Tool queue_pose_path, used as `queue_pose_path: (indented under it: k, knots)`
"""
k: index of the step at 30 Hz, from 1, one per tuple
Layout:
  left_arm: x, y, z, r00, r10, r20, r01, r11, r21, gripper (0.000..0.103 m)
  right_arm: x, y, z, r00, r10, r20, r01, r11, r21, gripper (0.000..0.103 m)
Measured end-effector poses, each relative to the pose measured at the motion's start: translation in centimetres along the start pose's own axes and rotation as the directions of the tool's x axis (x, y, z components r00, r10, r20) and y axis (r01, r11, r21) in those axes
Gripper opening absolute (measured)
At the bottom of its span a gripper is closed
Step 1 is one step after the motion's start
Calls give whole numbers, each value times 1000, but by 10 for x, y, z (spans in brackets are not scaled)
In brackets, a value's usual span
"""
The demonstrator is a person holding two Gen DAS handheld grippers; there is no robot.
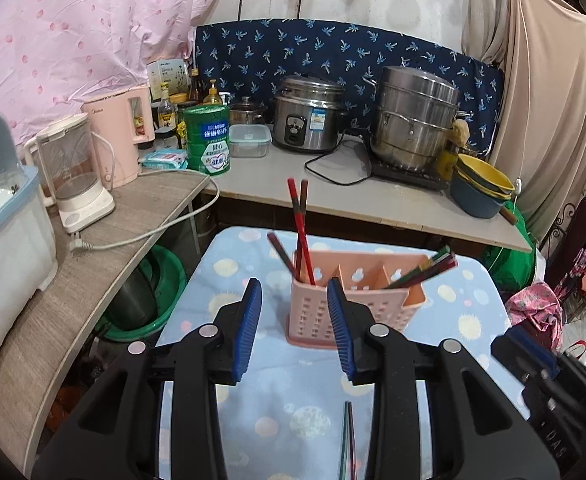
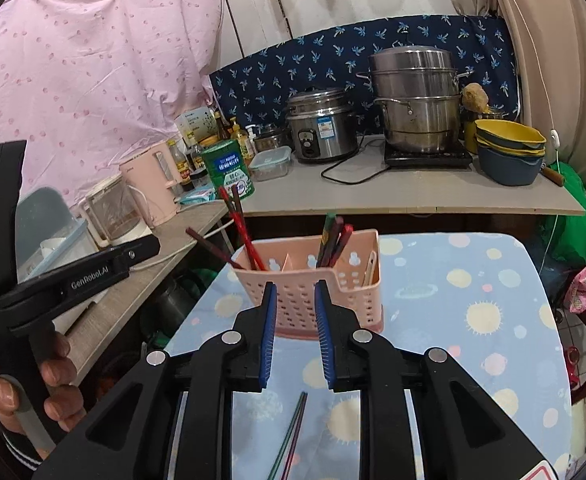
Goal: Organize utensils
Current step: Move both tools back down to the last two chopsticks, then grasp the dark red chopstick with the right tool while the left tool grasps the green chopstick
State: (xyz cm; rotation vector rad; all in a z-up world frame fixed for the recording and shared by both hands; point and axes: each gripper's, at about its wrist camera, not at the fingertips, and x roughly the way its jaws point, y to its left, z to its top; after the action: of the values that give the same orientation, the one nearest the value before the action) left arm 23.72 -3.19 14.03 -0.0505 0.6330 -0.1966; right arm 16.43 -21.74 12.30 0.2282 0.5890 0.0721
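Observation:
A pink perforated utensil caddy [image 1: 377,300] [image 2: 357,292] stands on the blue patterned cloth. Red and dark chopsticks [image 1: 299,220] [image 2: 239,220] lean in its left compartment, and more chopsticks [image 1: 425,270] [image 2: 333,236] lean in its right one. A thin pair of chopsticks [image 1: 347,440] [image 2: 293,432] lies flat on the cloth, close under both grippers. My left gripper [image 1: 294,284] hovers before the caddy, open and empty. My right gripper [image 2: 296,284] is also just short of the caddy, its jaws a narrow gap apart with nothing between them.
Behind the cloth-covered table [image 2: 473,320] runs a counter with a rice cooker [image 1: 307,120], a steel steamer pot [image 1: 413,120], stacked bowls [image 1: 481,188] and a green tin [image 1: 209,140]. Kettles [image 1: 77,168] and a plastic bin [image 1: 5,220] sit on the left shelf.

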Motion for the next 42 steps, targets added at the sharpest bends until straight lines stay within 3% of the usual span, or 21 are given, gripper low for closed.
queue_pose_path:
  k: [10,20,28,36,40,42]
  knots:
    - [-8,2,-76,996,14,-93,-11,1000,23,35,-6,4,-105,984,-42,-175,27,996,-86,20]
    - [-5,3,-150,976,29,-214,-20,999,40,38,1,14,-194,939,-28,-342,-10,994,-107,20]
    - [-2,19,-191,956,43,-290,-42,999,12,38,4,29,-225,917,-3,-399,-47,992,-114,20]
    - [-2,25,-209,943,58,-327,-58,998,10,39,12,33,-235,903,-3,-429,-54,991,-122,20]
    - [-2,25,-214,942,62,-331,-60,998,14,50,15,36,-238,902,-19,-430,-46,989,-140,19]
    - [-2,24,-215,940,60,-335,-58,998,18,50,14,37,-239,905,-34,-425,-38,986,-160,14]
